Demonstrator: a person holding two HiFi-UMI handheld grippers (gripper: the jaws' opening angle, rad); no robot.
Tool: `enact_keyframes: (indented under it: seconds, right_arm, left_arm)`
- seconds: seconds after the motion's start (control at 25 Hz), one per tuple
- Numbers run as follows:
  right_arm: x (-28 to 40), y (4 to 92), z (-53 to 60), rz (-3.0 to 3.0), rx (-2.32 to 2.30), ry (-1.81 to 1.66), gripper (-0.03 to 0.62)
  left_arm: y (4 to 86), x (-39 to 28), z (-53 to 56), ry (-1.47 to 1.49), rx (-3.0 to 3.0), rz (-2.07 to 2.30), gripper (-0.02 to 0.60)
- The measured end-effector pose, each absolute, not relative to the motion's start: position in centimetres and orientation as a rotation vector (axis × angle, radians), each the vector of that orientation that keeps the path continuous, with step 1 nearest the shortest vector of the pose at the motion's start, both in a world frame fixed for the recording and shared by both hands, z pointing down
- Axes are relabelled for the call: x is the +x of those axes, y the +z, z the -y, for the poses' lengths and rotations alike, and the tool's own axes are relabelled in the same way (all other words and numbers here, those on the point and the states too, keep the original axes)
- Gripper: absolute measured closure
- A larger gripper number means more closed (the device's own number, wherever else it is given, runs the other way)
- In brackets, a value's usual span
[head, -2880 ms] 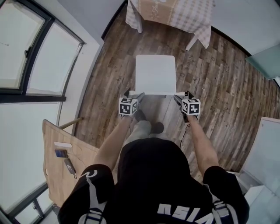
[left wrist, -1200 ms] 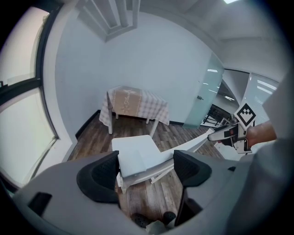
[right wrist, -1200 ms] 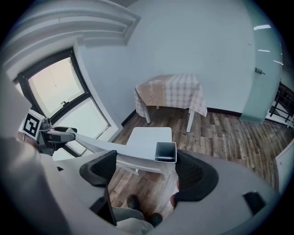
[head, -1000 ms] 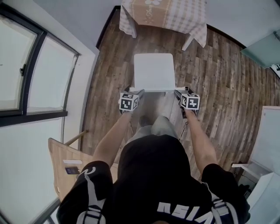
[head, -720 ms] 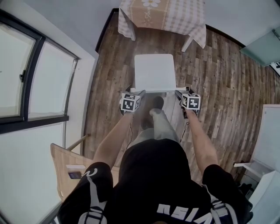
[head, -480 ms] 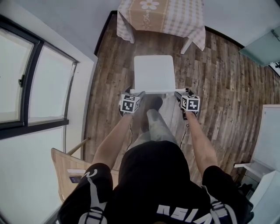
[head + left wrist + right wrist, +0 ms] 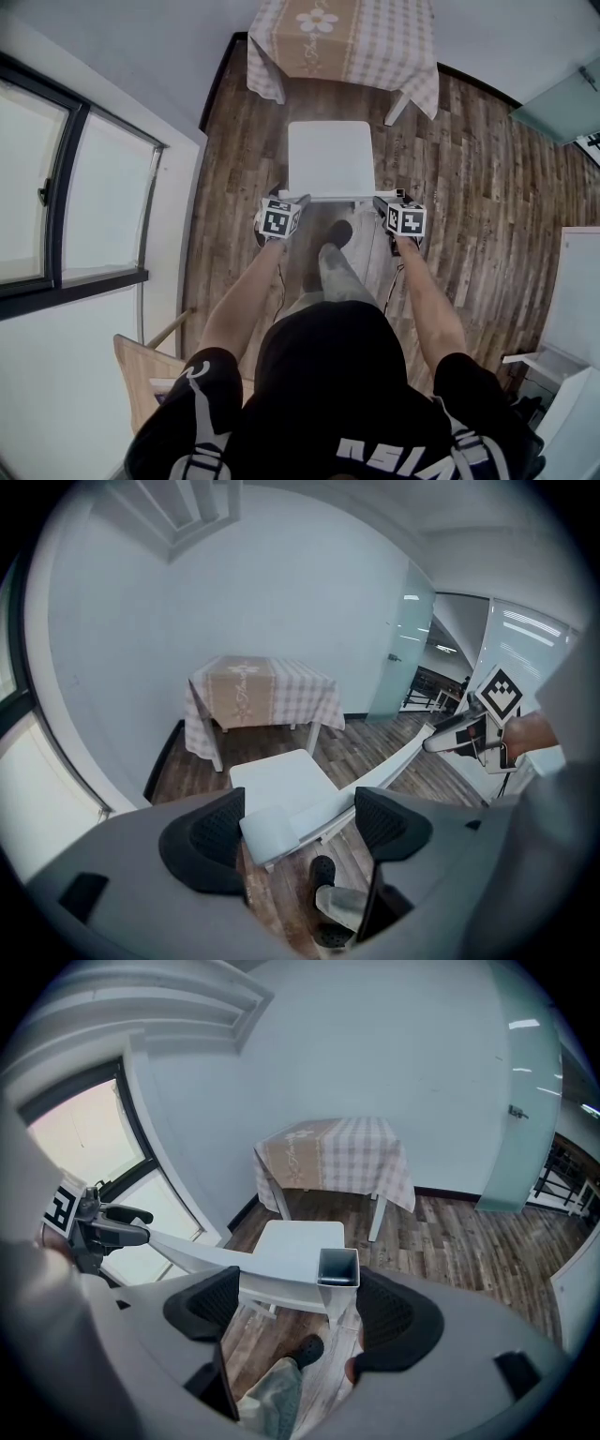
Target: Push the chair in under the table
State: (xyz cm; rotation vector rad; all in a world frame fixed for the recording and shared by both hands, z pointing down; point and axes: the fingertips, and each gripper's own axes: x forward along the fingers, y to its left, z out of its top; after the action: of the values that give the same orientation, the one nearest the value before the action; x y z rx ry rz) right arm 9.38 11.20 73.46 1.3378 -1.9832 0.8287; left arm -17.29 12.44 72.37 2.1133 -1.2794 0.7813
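Observation:
The white chair (image 7: pixel 330 157) stands on the wood floor, facing the table (image 7: pixel 342 37) with its checked cloth; a strip of floor separates the seat from the table. My left gripper (image 7: pixel 287 201) is open around the left end of the chair's backrest (image 7: pixel 281 825), which lies close to its left pad. At the other end, my right gripper (image 7: pixel 386 200) is open around the hollow right post (image 7: pixel 337 1267), which sits near its right pad. In the gripper views the left gripper (image 7: pixel 295 829) and right gripper (image 7: pixel 300 1309) have their jaws wide apart.
The person's leg and dark shoe (image 7: pixel 336 234) are just behind the chair. A large window (image 7: pixel 66 206) and wall run along the left. A wooden board (image 7: pixel 155 370) is at lower left, a white cabinet (image 7: pixel 577 281) at right, a glass door (image 7: pixel 562 98) at upper right.
The person has stepped forward, one foot swinging up behind the chair. Chair and both grippers have moved toward the table, which now shows more fully. The jaws have not changed.

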Motion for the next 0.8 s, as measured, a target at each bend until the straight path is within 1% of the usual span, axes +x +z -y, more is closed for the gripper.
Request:
enact_keyframes:
  seconds: [0.4, 0.8]
  right_arm:
    - [8.6, 71.6, -5.2, 1.997, 1.369, 0.821, 0.187]
    - [8.5, 70.9, -3.6, 1.989, 1.350, 0.831, 0.187]
  left_arm:
    - [70.4, -18.2, -5.9, 0.758, 2.160, 1.279, 0.206]
    - [69.9, -18.1, -4.4, 0.748, 2.134, 1.262, 0.206]
